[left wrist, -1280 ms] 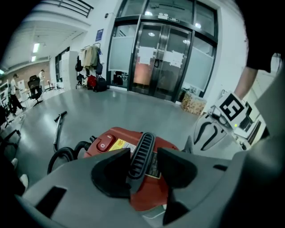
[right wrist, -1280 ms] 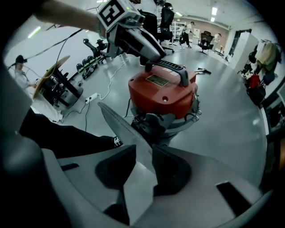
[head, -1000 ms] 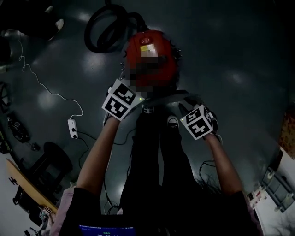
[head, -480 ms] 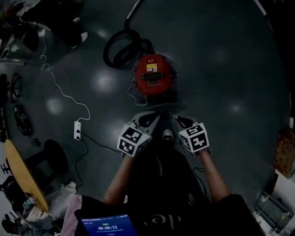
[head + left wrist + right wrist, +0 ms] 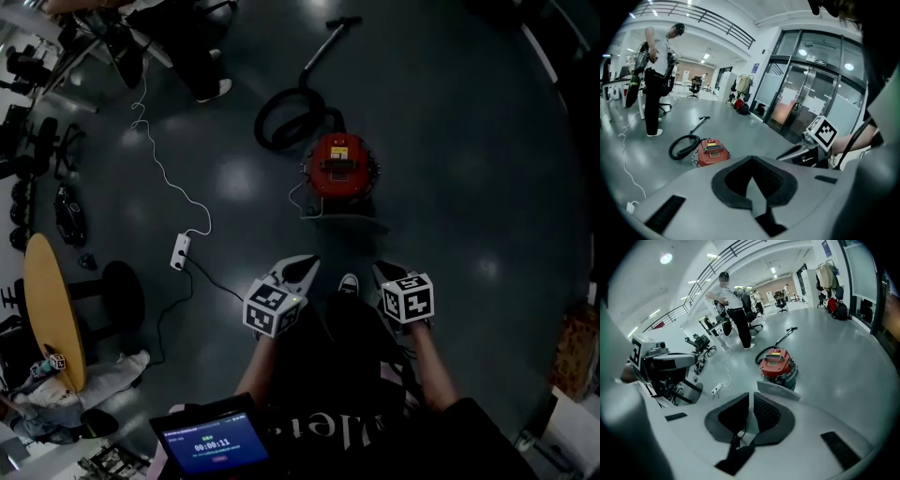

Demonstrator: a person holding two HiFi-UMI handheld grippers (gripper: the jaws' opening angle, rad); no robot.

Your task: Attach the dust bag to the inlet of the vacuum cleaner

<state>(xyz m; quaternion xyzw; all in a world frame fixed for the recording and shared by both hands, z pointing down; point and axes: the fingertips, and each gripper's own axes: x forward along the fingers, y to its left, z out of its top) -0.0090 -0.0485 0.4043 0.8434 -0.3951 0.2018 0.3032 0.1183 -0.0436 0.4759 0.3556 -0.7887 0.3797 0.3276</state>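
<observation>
The red vacuum cleaner (image 5: 340,166) stands on the dark floor ahead, with its black hose (image 5: 286,117) coiled behind it. It also shows in the left gripper view (image 5: 711,151) and the right gripper view (image 5: 776,363). A flat grey piece (image 5: 342,223) lies on the floor just in front of the vacuum cleaner. My left gripper (image 5: 305,267) hangs in the air well short of the vacuum cleaner, shut and empty, with its pads touching (image 5: 751,161). My right gripper (image 5: 384,272) is level with it. Its pads stand almost together (image 5: 751,397) with nothing between them.
A white power strip (image 5: 179,250) and its cable trail across the floor at the left. A round wooden table (image 5: 52,309) and a black stool (image 5: 122,295) stand at the far left. A person (image 5: 656,79) stands beyond the hose. Glass doors (image 5: 806,108) are at the right.
Both grippers have lifted away from the red vacuum cleaner, drawn back toward my body and shut. The head view has risen, so the vacuum cleaner looks smaller and farther off.
</observation>
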